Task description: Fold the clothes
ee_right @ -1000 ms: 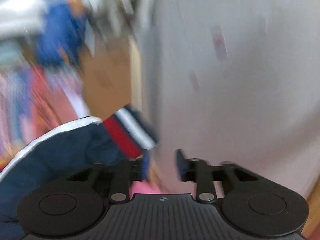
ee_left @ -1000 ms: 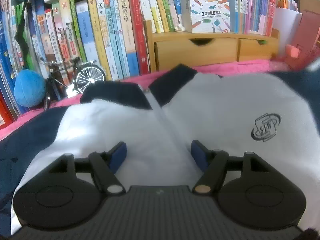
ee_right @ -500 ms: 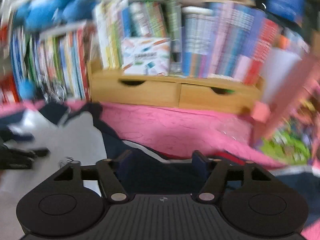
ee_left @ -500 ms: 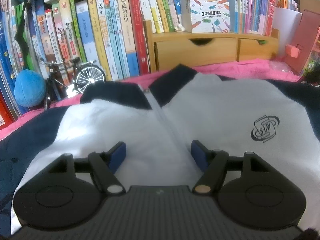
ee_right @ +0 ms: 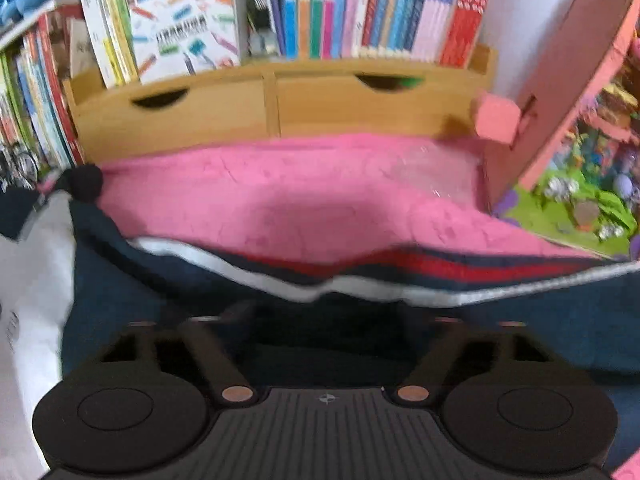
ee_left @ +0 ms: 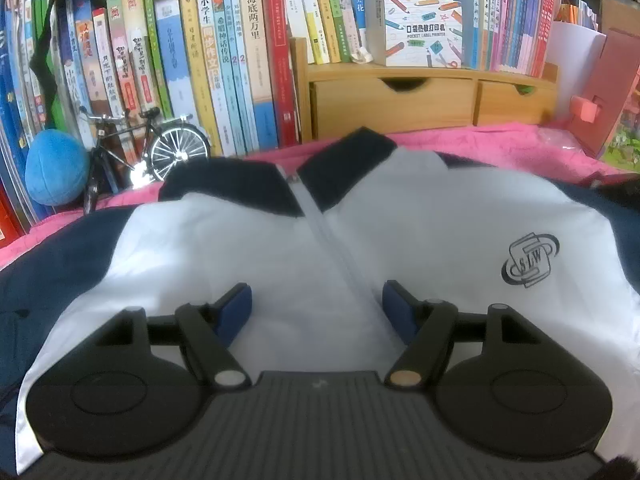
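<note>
A white jacket (ee_left: pixel 420 220) with a navy collar, navy sleeves and a round chest logo lies front up, zipped, on a pink cloth (ee_left: pixel 500 140). My left gripper (ee_left: pixel 316 308) stands open just above the white chest, its blue pads on either side of the zip. In the right wrist view the navy sleeve (ee_right: pixel 120 300), with its red and white stripe trim (ee_right: pixel 440 270), lies stretched out across the pink cloth (ee_right: pixel 300 200). My right gripper (ee_right: pixel 324 312) sits low over that sleeve, jaws closing, with navy fabric between the dark fingers.
A wall of upright books backs the surface. In front of it stand a wooden two-drawer unit (ee_left: pixel 392 100), a model bicycle (ee_left: pixel 152 148) and a blue ball (ee_left: pixel 56 172). A pink box (ee_right: pixel 560 100) and a colourful board stand at the right.
My right gripper swung from a pale wall round to the bookshelf and dropped onto the sleeve, which now lies flat. The left gripper and the jacket body stayed put.
</note>
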`<state>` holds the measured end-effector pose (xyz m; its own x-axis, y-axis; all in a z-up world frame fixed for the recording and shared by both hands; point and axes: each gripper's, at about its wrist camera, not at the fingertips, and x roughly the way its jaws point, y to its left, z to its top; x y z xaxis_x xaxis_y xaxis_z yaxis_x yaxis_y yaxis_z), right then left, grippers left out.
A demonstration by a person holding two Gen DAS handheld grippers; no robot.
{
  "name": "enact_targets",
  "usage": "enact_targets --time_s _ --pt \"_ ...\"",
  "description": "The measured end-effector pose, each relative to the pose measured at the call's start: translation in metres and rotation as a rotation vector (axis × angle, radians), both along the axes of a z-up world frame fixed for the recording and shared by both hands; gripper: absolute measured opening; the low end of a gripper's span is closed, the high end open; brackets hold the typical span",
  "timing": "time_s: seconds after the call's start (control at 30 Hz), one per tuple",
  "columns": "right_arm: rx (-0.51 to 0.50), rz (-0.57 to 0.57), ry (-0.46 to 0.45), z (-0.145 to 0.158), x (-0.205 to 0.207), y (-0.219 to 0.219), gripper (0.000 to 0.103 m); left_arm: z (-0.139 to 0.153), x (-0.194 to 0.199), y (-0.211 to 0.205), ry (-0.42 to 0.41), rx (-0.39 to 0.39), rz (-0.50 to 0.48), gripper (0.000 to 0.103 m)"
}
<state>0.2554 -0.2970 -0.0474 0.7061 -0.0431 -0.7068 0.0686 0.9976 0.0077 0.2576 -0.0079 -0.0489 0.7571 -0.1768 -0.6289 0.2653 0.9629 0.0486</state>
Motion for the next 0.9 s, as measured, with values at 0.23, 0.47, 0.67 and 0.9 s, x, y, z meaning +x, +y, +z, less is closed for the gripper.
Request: enact_targets --time_s 0.23,0.47,0.67,0.9 --pt "-0.182 -0.029 -0.052 -0.006 0.047 -0.004 0.006 0.000 0.001 0.001 0.002 -0.003 0.000 0.072" --pt "-0.165 -0.115 -0.180 0.023 0.044 0.008 0.015 0.000 0.001 0.003 0.005 -0.011 0.003 0.073" --pt "0.218 0.459 -0.068 0.041 0.002 0.098 0.032 0.002 0.000 0.008 0.005 -0.035 -0.004 0.072" --pt "-0.042 0.554 -0.057 -0.003 0.039 0.149 0.021 0.014 0.018 0.052 0.023 -0.116 -0.096 0.083"
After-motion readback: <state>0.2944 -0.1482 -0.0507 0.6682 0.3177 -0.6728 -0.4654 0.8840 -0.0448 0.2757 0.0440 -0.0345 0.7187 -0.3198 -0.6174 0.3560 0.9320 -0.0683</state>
